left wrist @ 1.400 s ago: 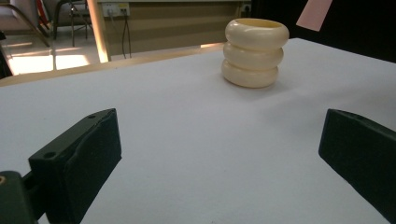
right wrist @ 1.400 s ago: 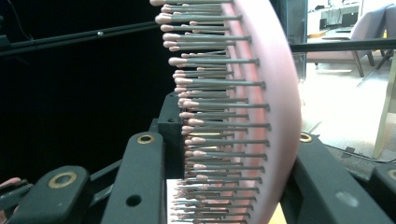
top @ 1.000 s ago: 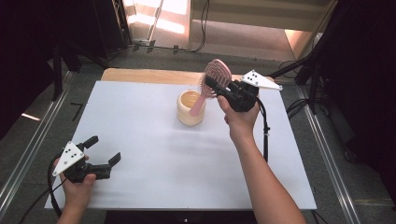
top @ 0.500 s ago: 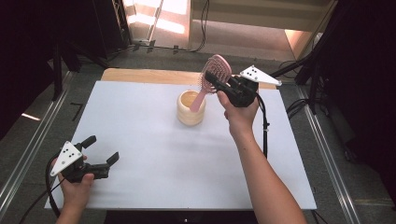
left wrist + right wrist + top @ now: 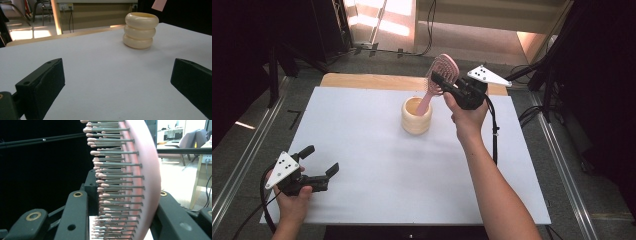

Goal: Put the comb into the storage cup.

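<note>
Right gripper (image 5: pixel 441 82) clamps the pink plastic bristle hairbrush (image 5: pixel 439 80) by its head, handle slanting down into the cream ribbed ceramic cup (image 5: pixel 416 117) directly below; left gripper (image 5: pixel 323 165) rests wide open, well apart.

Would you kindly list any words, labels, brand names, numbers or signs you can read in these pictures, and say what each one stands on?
None: no readable text.
Pink plastic hairbrush held in the right gripper: no brand or label shows.
Cream ribbed ring-shaped cup: plain, unmarked.
Grey three-cornered plate on the left gripper: black dots, no letters.
White table top: blank.
</note>
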